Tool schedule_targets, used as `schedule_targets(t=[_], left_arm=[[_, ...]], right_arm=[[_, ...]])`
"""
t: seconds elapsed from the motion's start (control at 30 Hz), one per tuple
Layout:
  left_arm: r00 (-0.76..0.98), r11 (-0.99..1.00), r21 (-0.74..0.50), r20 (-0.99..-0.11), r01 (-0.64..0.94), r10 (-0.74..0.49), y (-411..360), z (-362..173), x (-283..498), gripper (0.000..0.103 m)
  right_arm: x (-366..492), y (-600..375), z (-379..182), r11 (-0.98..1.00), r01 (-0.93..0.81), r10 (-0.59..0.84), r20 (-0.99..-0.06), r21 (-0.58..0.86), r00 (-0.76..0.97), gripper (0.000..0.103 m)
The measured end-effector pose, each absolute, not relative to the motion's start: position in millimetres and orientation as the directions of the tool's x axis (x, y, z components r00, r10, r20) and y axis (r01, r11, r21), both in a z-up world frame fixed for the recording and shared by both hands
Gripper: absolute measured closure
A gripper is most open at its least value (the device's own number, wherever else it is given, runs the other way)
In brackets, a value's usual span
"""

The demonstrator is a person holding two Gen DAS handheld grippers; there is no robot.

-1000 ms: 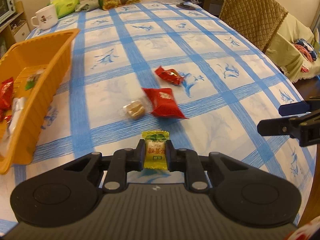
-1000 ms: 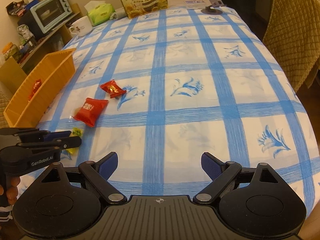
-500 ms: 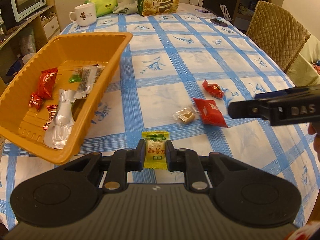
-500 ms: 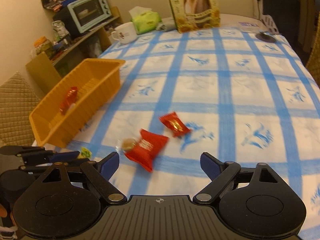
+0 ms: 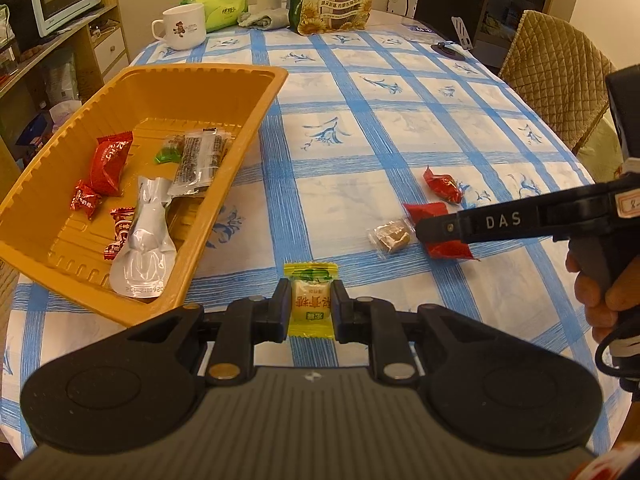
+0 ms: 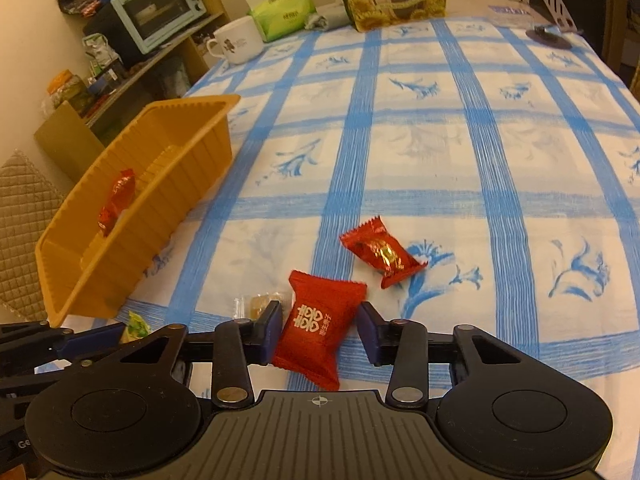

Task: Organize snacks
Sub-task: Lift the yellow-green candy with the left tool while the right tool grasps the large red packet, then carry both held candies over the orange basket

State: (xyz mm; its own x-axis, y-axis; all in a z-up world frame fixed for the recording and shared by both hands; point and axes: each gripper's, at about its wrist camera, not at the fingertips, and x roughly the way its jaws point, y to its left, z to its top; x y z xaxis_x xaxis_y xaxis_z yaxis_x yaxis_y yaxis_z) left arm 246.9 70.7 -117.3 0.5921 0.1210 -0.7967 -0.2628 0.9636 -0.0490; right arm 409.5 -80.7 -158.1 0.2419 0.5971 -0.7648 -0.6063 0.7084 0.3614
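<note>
Two hand-held grippers, left (image 5: 310, 309) clamping yellow candy (image 5: 310, 298), right (image 6: 319, 330) closing around red packet (image 6: 316, 330)

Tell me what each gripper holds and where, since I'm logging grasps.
The left gripper is shut on the yellow candy, pinched across its middle. The right gripper is closing around the red packet, not yet gripping it.
</note>
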Motion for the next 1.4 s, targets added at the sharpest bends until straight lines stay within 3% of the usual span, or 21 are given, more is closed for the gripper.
schedule_targets(t=[0.1, 0.67, 1.4], left_arm=[[0.594, 0.964, -0.051, -0.795, -0.261, 0.118, 71, -116, 246, 0.085], [0.637, 0.962, -0.062, -0.760, -0.267, 0.128, 63, -84, 215, 0.085], [0.663, 0.901, -0.029, -0.687, -0.434, 0.297, 122, -27, 138, 0.085]], right_arm=[[405, -82, -158, 0.705, -0.618, 0.593, -0.767, 0.348, 0.245, 0.076], [378, -114, -117, 0.666, -0.660, 0.624, -0.744, 0.348, 0.238, 0.077], [308, -45, -66, 0.444, -0.820, 0.732, -0.674, 0.362, 0.099, 0.077]])
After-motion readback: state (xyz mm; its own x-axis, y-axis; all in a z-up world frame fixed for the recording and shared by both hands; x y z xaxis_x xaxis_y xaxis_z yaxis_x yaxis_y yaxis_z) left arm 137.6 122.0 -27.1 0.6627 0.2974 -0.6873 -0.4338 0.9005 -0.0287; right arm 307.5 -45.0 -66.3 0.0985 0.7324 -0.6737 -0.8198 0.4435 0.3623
